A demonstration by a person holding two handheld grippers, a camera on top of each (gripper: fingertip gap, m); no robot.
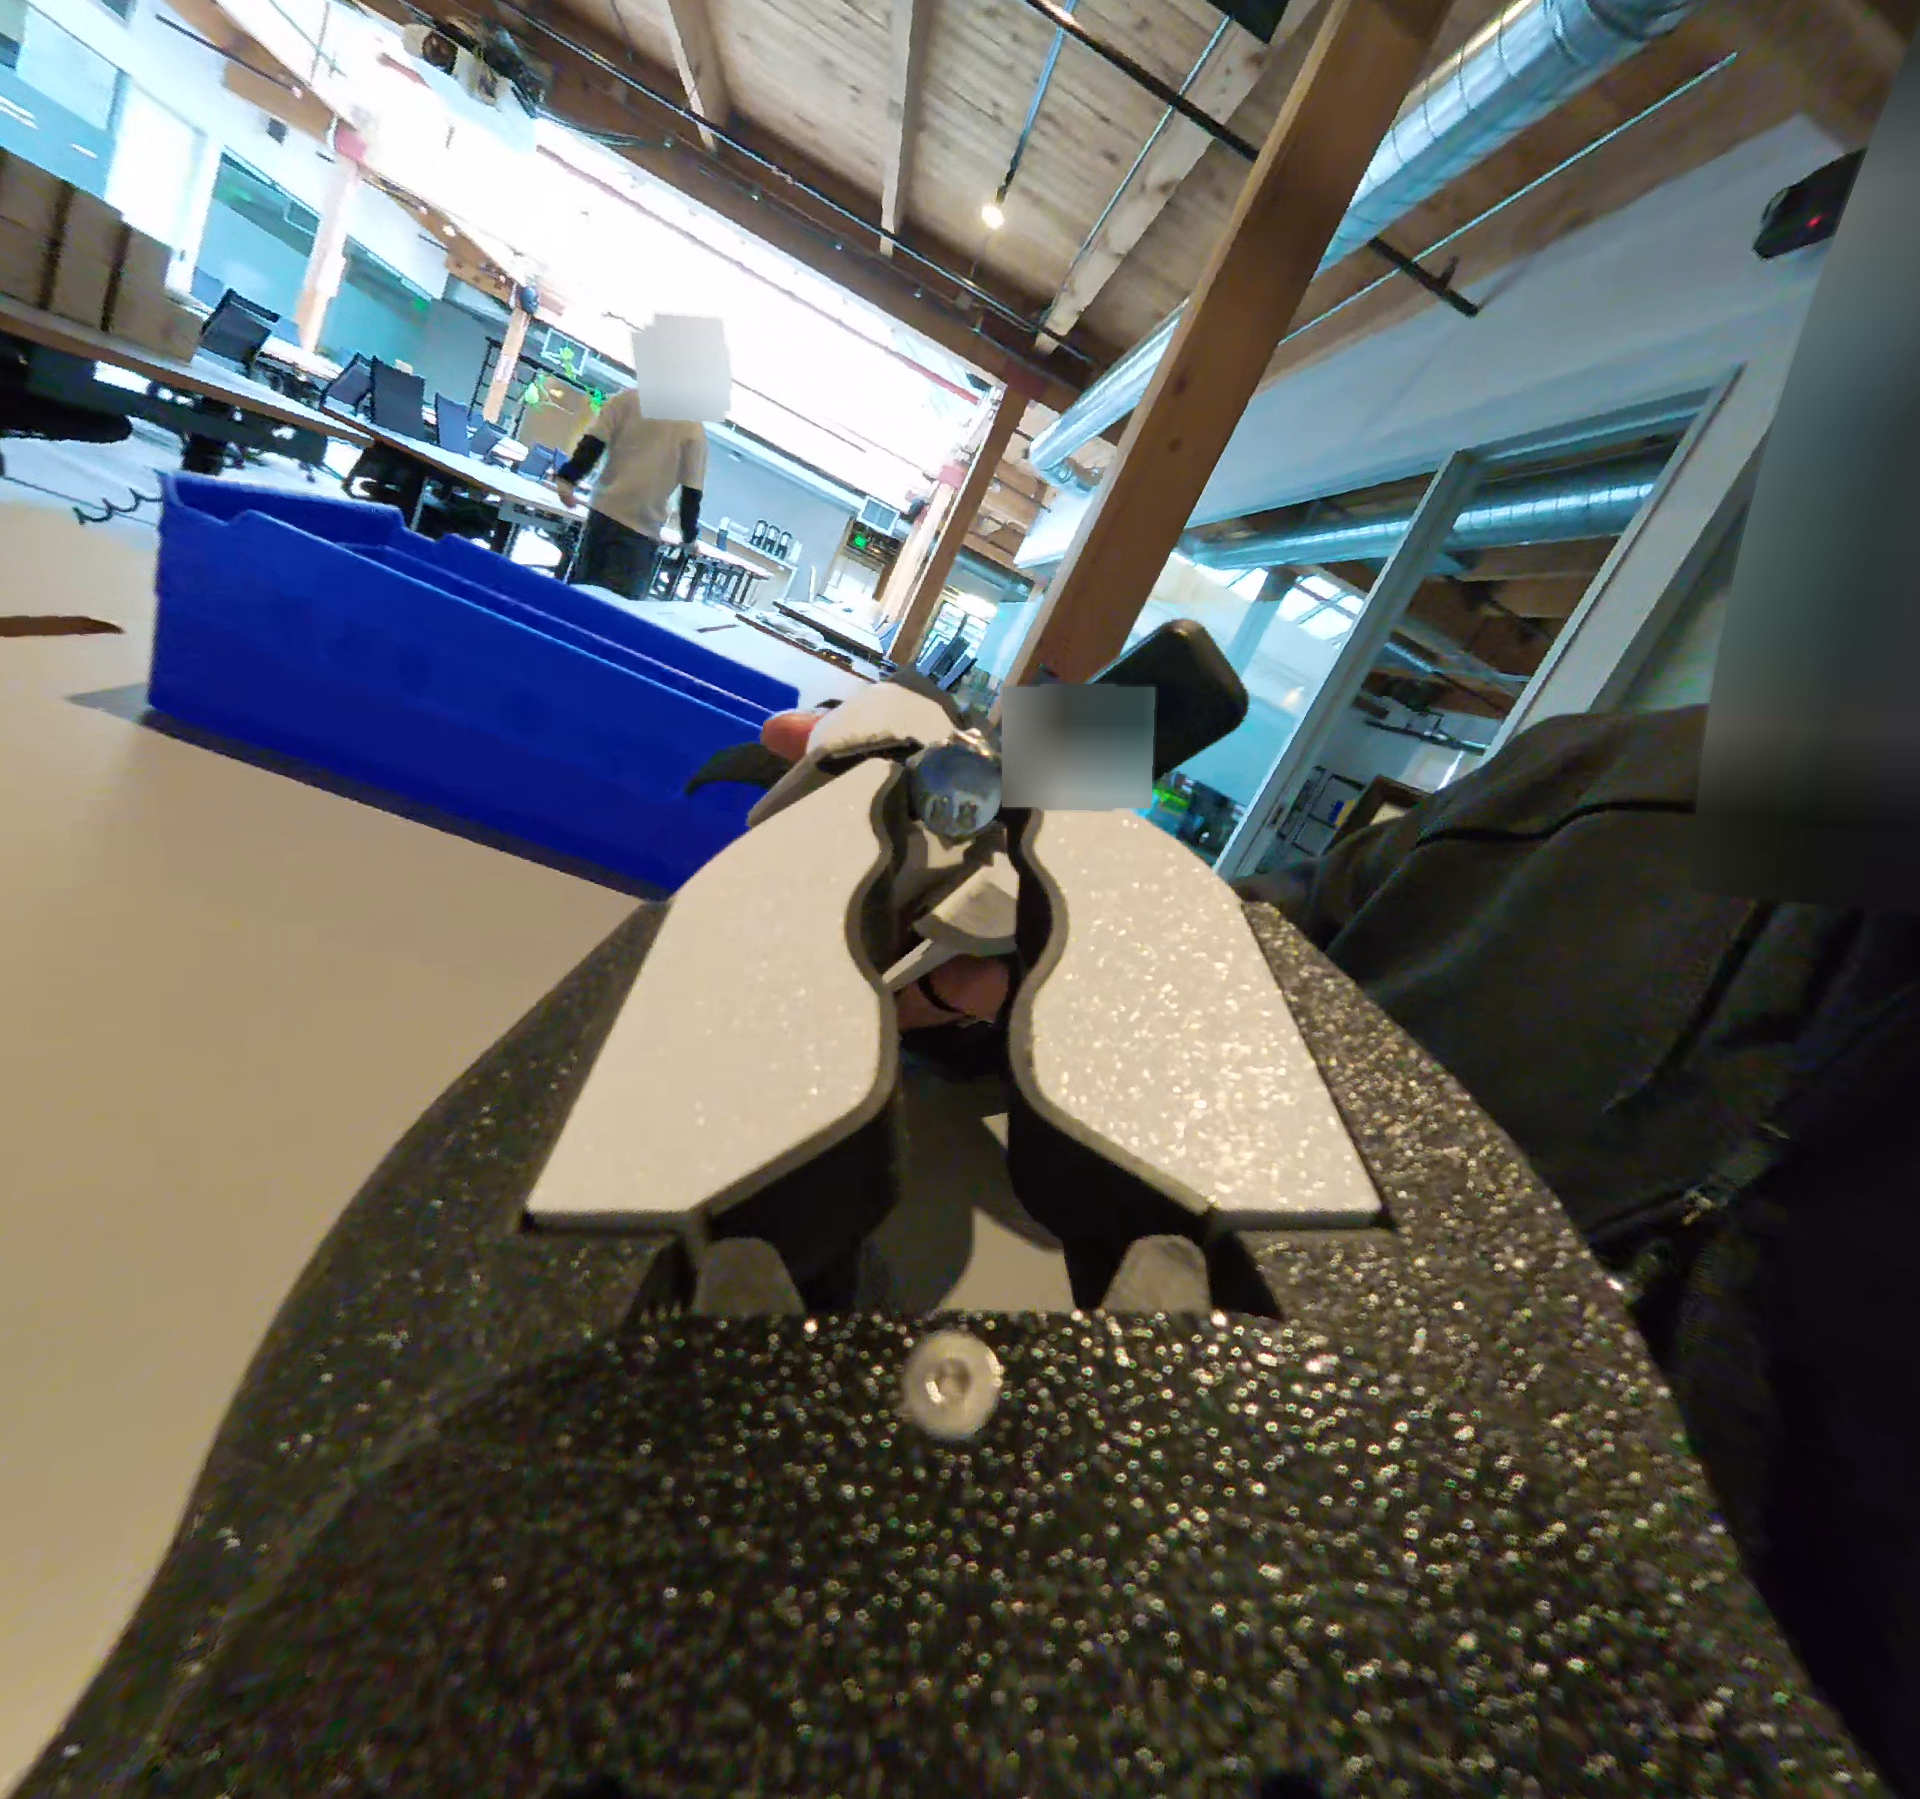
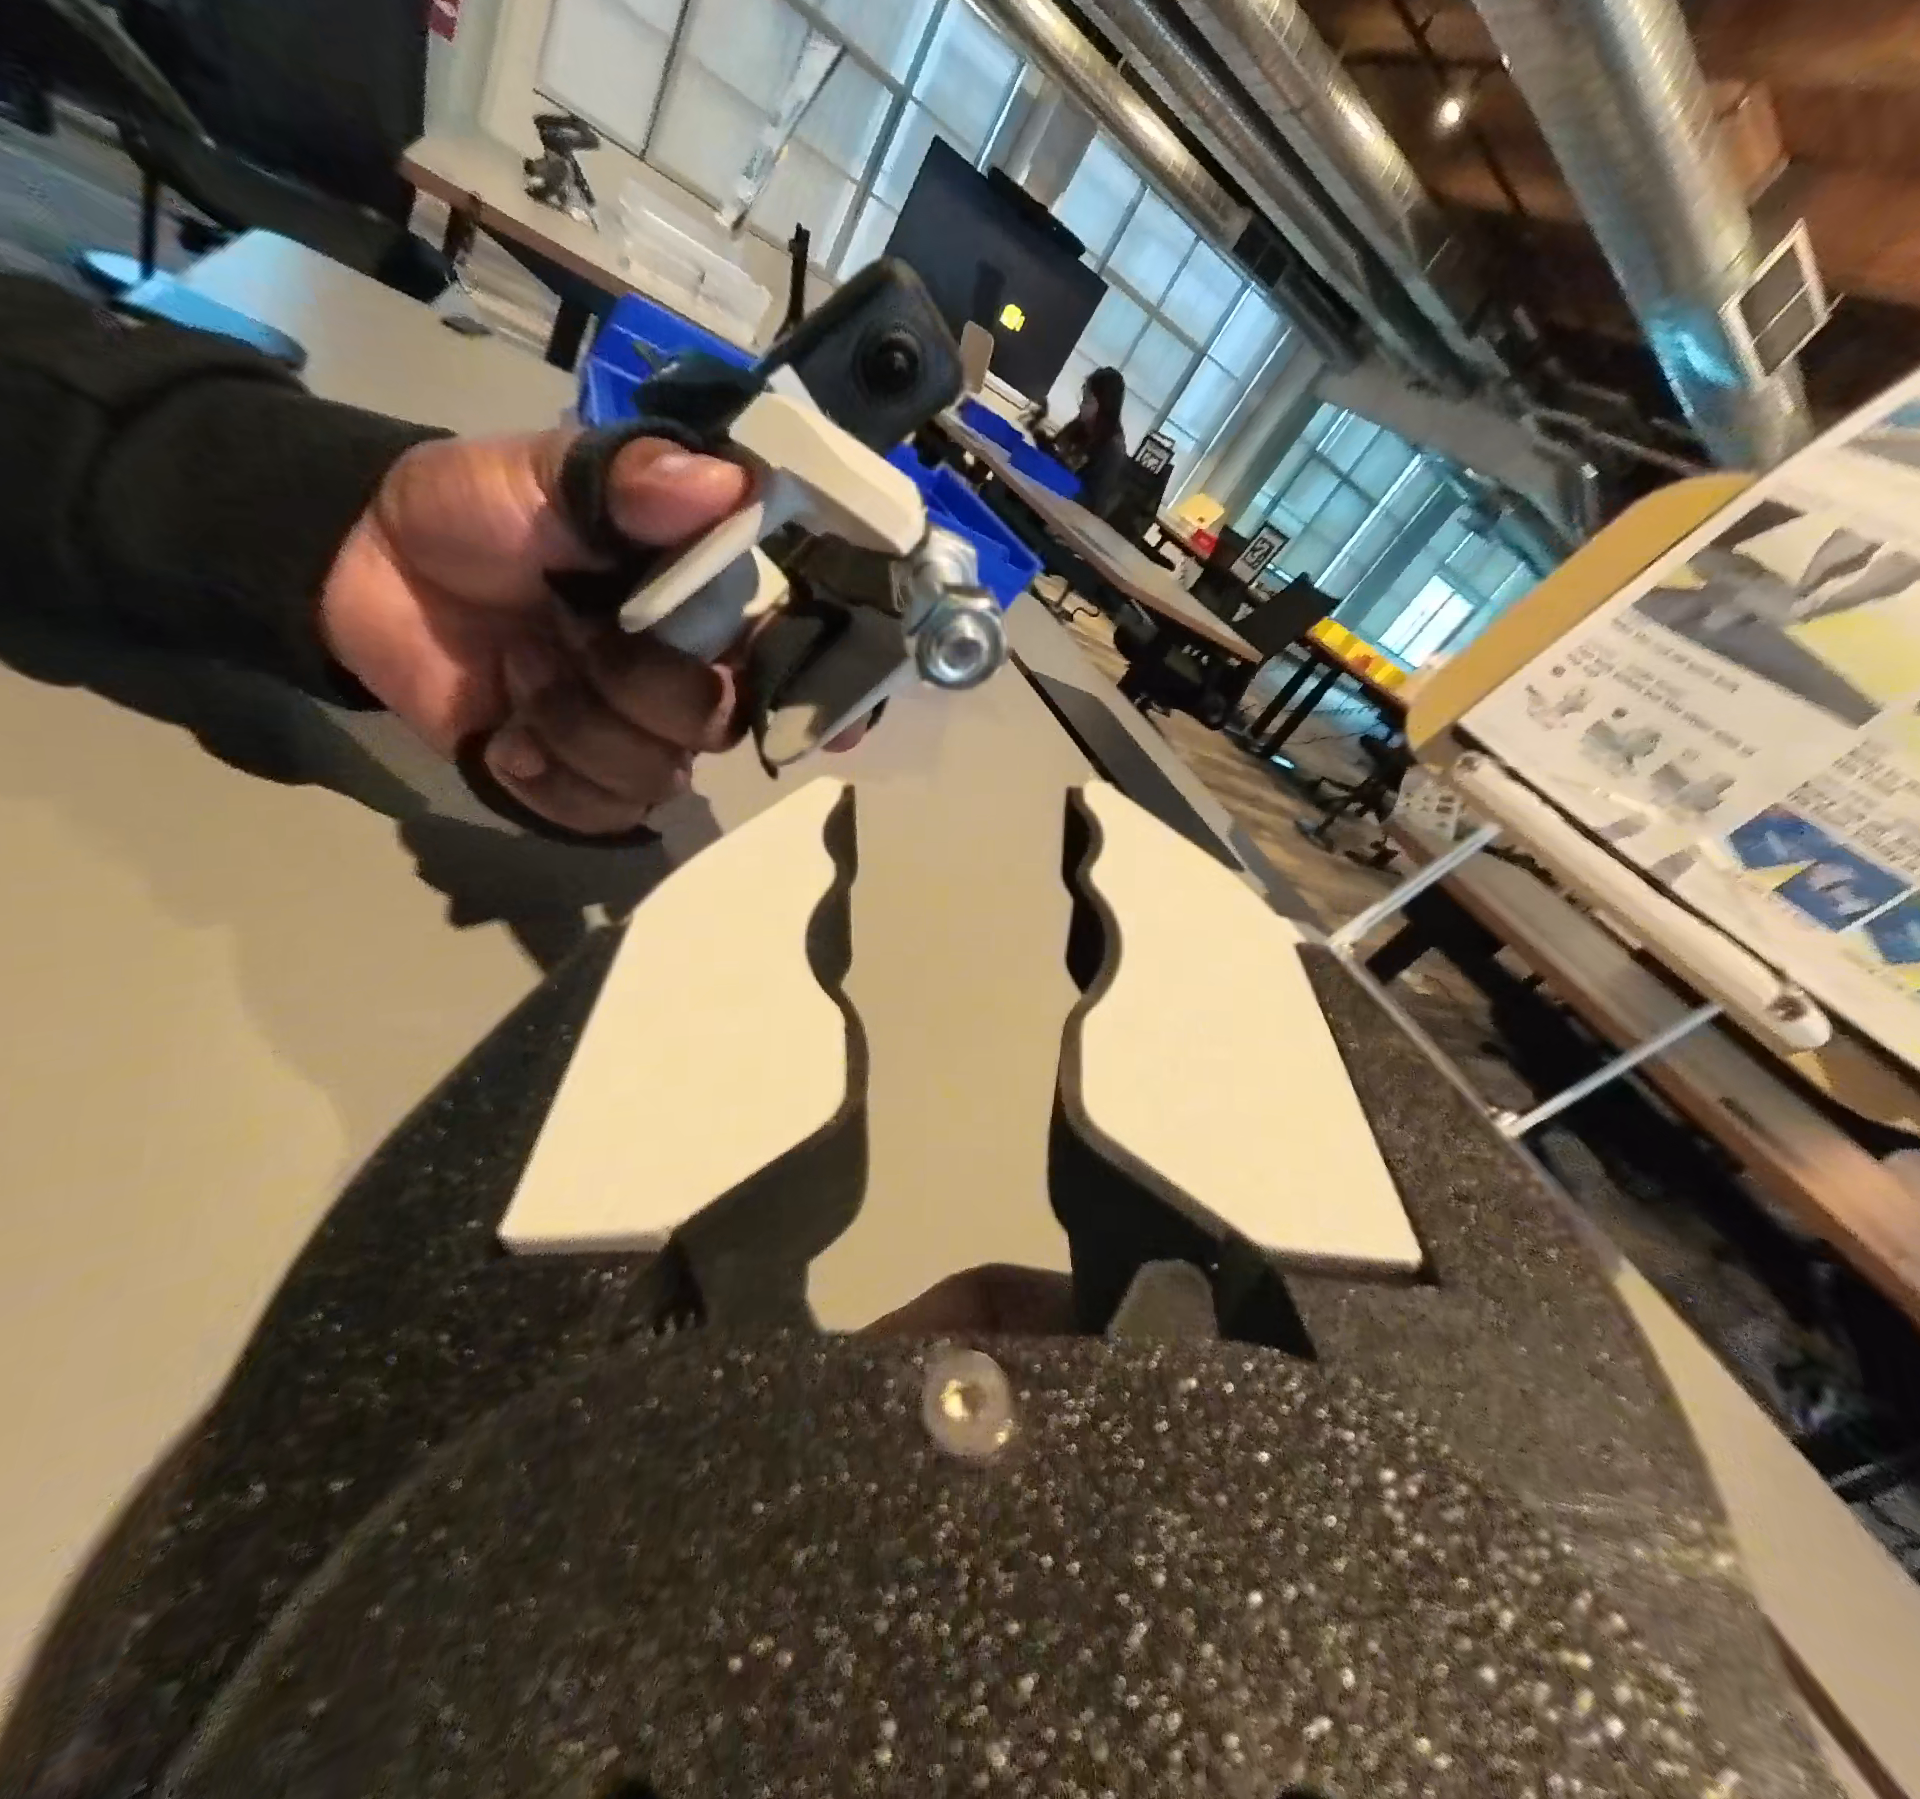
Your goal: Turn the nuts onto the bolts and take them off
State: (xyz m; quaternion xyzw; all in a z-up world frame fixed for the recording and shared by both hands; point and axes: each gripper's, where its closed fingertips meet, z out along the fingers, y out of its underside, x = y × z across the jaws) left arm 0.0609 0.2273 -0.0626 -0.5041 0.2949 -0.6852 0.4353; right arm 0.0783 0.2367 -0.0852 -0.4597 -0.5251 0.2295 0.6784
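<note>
In the left wrist view my left gripper (image 1: 956, 804) is shut on a silver bolt (image 1: 951, 799), gripped at its head end and held above the table. The right wrist view shows that bolt (image 2: 940, 570) sticking out of the left gripper, with a silver nut (image 2: 958, 650) on its threaded end facing me. My right gripper (image 2: 961, 799) is open and empty, with its tips just short of and below the nut. One white finger (image 1: 868, 733) of the right gripper shows beyond the bolt in the left wrist view.
A blue bin (image 1: 416, 648) stands on the grey table (image 1: 208, 1022) to the left. More blue bins (image 2: 966, 523) lie behind the left gripper. A hand in a dark sleeve (image 2: 499, 627) holds the left gripper. A printed board (image 2: 1714, 710) on a stand is at the right. My two grippers' fingertips are within a few centimetres of each other.
</note>
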